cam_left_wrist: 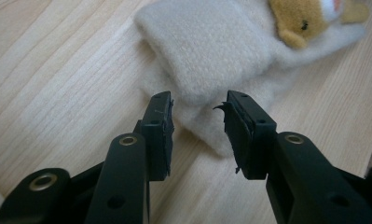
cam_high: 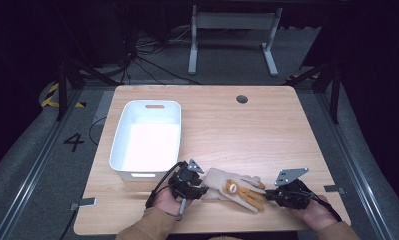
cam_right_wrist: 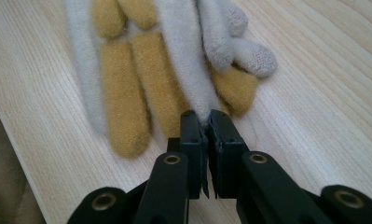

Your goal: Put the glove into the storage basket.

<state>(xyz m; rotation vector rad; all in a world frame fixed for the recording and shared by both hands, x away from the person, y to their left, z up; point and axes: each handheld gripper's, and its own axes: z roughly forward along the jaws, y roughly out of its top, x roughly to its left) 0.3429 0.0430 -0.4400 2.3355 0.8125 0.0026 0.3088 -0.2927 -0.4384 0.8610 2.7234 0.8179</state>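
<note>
Right gripper (cam_right_wrist: 202,122) we've got pinched shut on a glove (cam_high: 235,189) fingertip near the table (cam_high: 267,130) front edge, left gripper (cam_left_wrist: 197,122) jaws open around its cuff, bare wood beyond

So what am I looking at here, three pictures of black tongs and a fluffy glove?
A person sits at a wooden table and holds a hand-held gripper in each hand. One picture comes from a camera above the table; the other two come from small cameras riding on each gripper, looking along its fingers. On the table lie a white tub and a cream glove with yellow patches and a small bear face. The right gripper has pinched the tip of one cream glove finger. The left gripper sits at the glove's cuff end with its fingers apart on either side of the cuff edge, not squeezing it.
</note>
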